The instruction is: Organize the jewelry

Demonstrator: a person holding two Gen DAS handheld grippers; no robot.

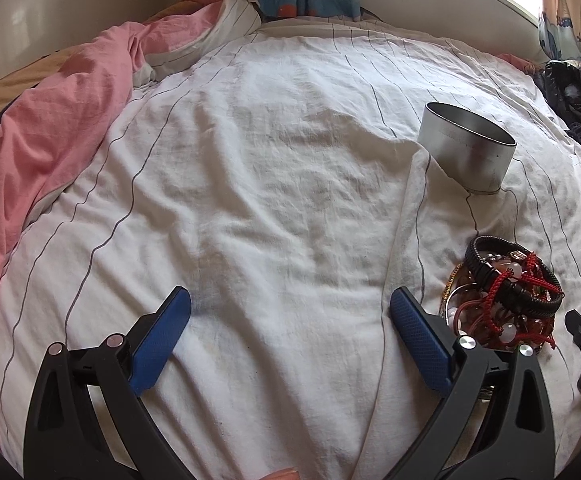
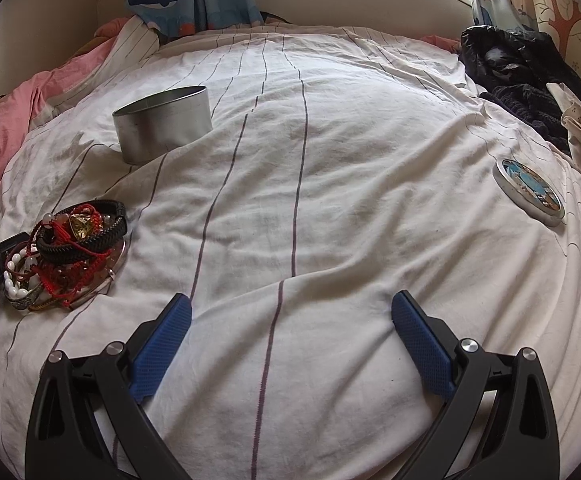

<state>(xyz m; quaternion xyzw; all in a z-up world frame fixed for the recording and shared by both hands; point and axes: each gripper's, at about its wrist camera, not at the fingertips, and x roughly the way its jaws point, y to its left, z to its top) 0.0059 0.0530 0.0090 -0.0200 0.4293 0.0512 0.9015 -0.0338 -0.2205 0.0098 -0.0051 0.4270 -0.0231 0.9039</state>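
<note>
Both grippers hang low over the bed, and nearest to each camera are its own black arms tipped with blue pads. On the left gripper [image 1: 290, 312] the jaws stand wide apart with nothing between them, only the rumpled white striped sheet [image 1: 274, 184] below. Its right finger [image 1: 418, 340] sits just beside the jewelry pile [image 1: 506, 300], close enough that the finger hides the near edge of the pile, though I cannot tell if they touch.

That pile is a tangle of black braided bracelets, red cord, pale beads and a bit of gold chain, heaped on what looks like a shiny round disc. Ahead and to the right of the left gripper, well past the pile, an open round metal tin [image 1: 466, 152] rests tilted on a fold of the sheet.

The right gripper [image 2: 290, 312] is likewise released, its pads spread wide over bare sheet. From its view the jewelry lies off to the left, the tin farther ahead on the left, and a round lid [image 2: 528, 192] with a blue picture lies flat on the sheet to the right, well apart from the rest. At the left edge of that view a tip of the other gripper shows just beside the pile.

A pink blanket [image 1: 50, 128] is bunched along the far left, dark clothes [image 2: 518, 76] at the far right.
</note>
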